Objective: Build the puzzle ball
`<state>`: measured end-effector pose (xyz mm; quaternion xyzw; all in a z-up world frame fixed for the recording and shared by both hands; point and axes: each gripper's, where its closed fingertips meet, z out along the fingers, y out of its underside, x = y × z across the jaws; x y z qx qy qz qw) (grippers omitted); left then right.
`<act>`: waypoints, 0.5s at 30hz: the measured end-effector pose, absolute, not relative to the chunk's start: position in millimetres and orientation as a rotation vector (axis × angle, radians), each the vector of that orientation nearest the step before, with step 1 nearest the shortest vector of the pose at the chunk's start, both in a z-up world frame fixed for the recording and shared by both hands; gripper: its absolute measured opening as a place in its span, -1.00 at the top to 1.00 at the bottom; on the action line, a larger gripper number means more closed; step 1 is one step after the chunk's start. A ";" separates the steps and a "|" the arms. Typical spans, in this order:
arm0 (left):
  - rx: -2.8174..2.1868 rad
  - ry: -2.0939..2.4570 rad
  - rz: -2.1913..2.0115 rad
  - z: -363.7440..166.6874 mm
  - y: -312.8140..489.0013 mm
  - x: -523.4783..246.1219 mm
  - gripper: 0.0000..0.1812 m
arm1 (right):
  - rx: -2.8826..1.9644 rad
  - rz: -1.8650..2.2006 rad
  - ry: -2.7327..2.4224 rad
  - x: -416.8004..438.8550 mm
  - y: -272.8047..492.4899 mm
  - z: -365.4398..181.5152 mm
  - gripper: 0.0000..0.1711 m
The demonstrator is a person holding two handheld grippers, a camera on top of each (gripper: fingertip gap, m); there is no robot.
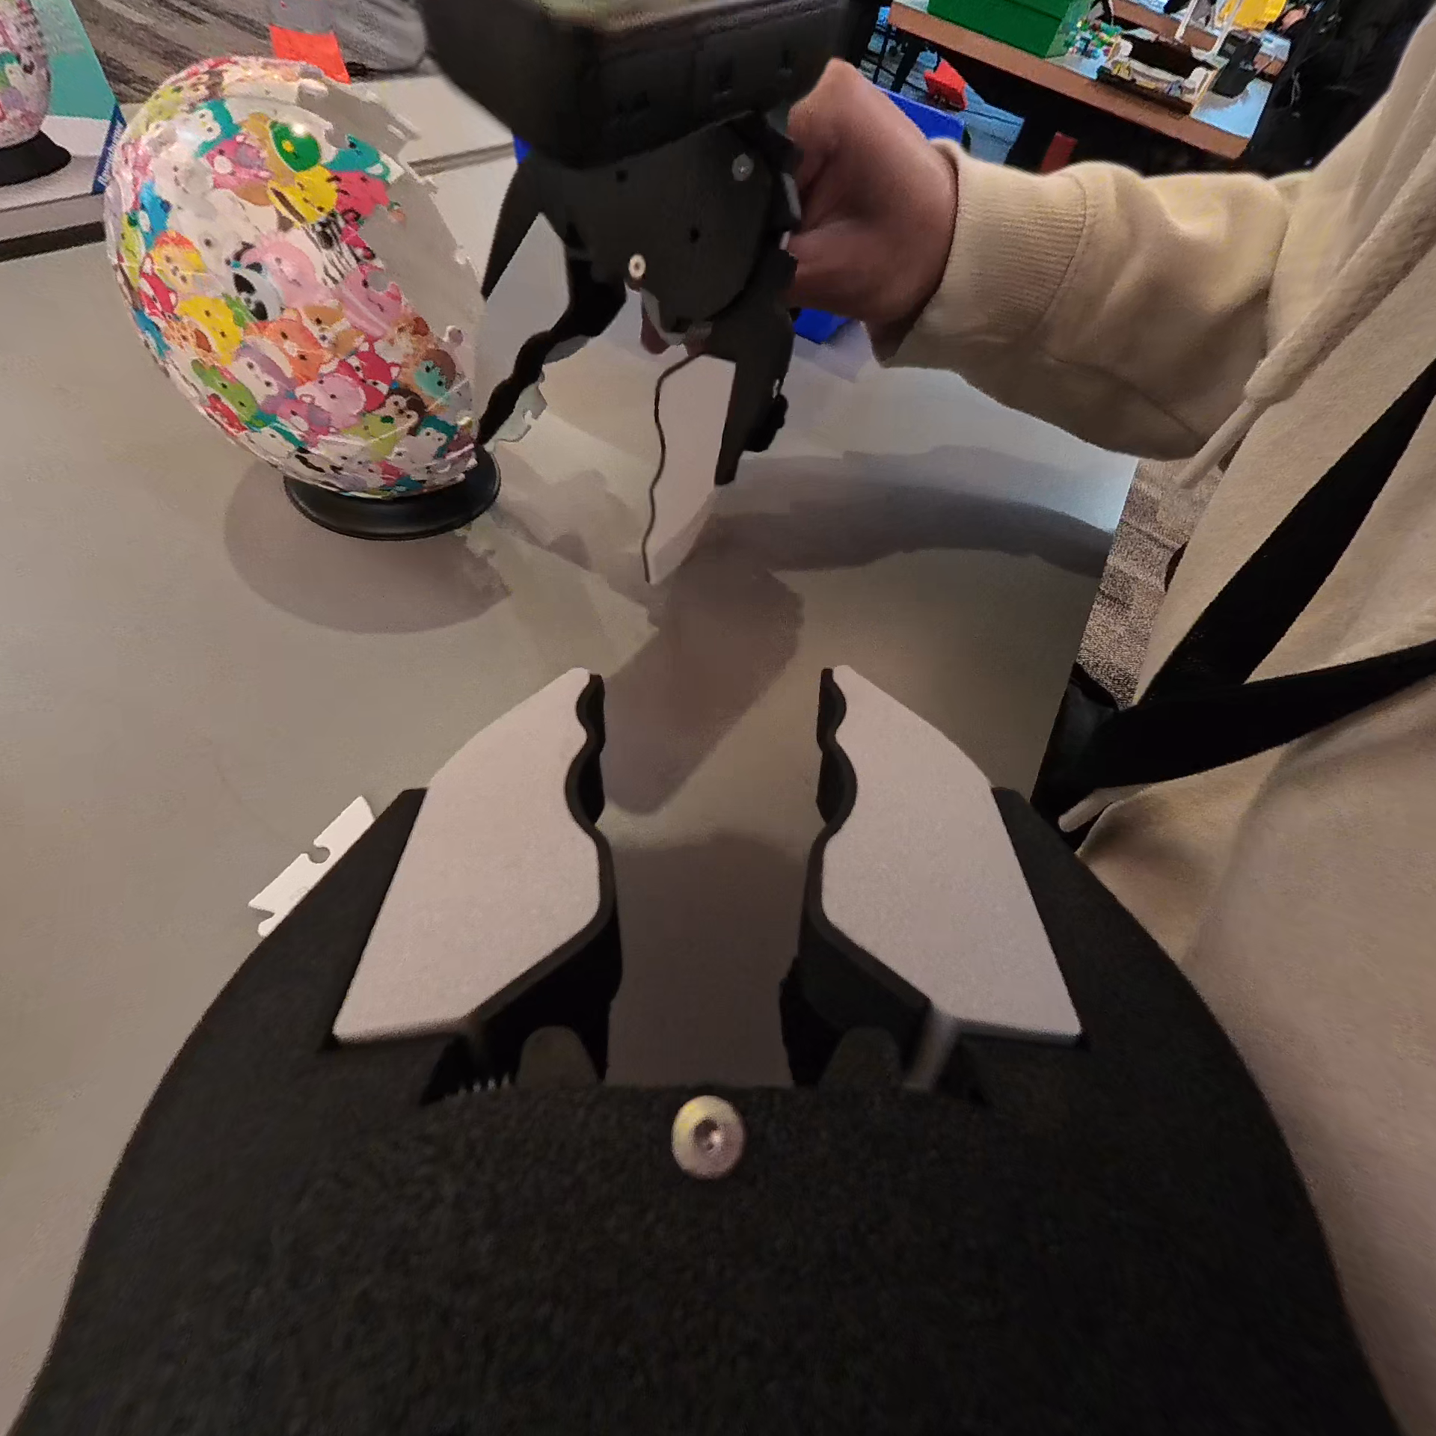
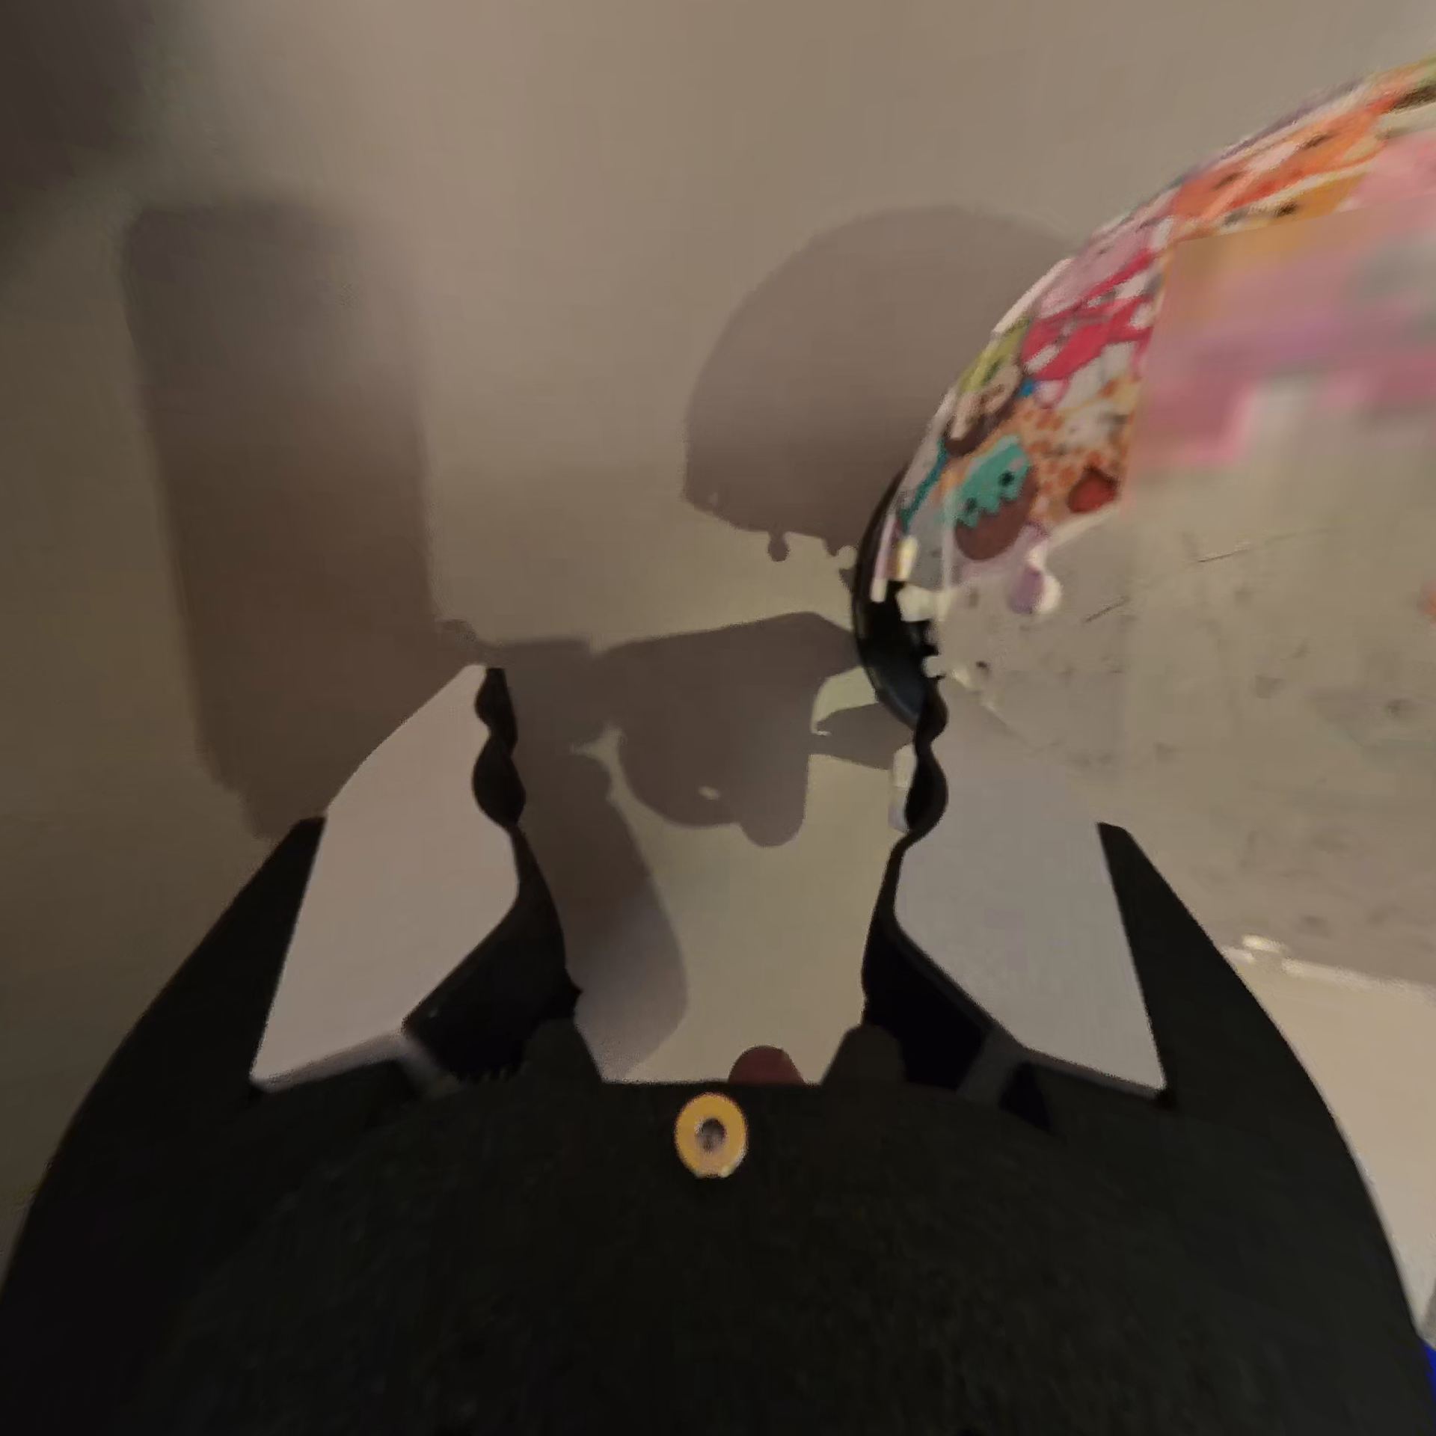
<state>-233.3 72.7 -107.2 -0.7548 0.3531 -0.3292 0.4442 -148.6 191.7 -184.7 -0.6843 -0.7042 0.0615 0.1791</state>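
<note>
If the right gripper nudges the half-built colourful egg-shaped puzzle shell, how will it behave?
The colourful egg-shaped puzzle shell leans on a small black ring stand, so it would probably tip or roll off. It looks hollow, likely light. Its jagged open edge may shed pieces. The right gripper is beside it.

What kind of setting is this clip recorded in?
Probably a shared workroom or hobby space: carpeted floor, a grey table with the puzzle ball, and a wooden table crowded with bins and building-brick models.

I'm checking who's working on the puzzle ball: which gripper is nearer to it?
Right. The right gripper is open with one fingertip at the puzzle ball, low near its black stand. The left gripper, also open, sits well back over the table.
</note>
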 end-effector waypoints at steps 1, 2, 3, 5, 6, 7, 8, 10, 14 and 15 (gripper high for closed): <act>-1.869 0.876 -0.814 -106.3 72.7 -233.3 0.42 | -1.914 0.188 -1.941 -150.1 193.4 -179.3 -0.03; -1.866 0.877 -0.811 -105.2 72.7 -233.4 0.43 | -1.895 0.207 -1.878 -152.0 195.6 -172.6 0.04; -1.861 0.876 -0.807 -103.6 72.6 -233.5 0.43 | -1.871 0.235 -1.783 -155.0 198.7 -163.4 0.03; -1.848 0.876 -0.804 -99.7 71.9 -233.7 0.43 | -1.817 0.379 -1.623 -162.1 193.5 -142.8 -0.05; -1.840 0.877 -0.802 -97.8 71.1 -233.8 0.43 | -1.784 0.436 -1.543 -164.5 192.1 -131.9 -0.17; -1.834 0.877 -0.800 -96.2 70.0 -233.8 0.43 | -1.764 0.482 -1.475 -164.6 190.3 -123.4 -0.44; -1.828 0.878 -0.803 -94.7 68.1 -233.5 0.43 | -1.760 0.521 -1.423 -163.4 187.3 -117.6 -0.48; -1.817 0.882 -0.810 -93.6 62.7 -232.6 0.43 | -1.744 0.620 -1.485 -158.9 165.5 -114.1 -0.32; -1.807 0.902 -0.814 -95.1 49.0 -230.4 0.43 | -1.843 0.731 -1.365 -152.4 153.8 -114.1 -0.43; -1.804 0.905 -0.816 -95.1 45.8 -229.9 0.43 | -1.850 0.788 -1.331 -152.5 149.6 -112.3 -0.37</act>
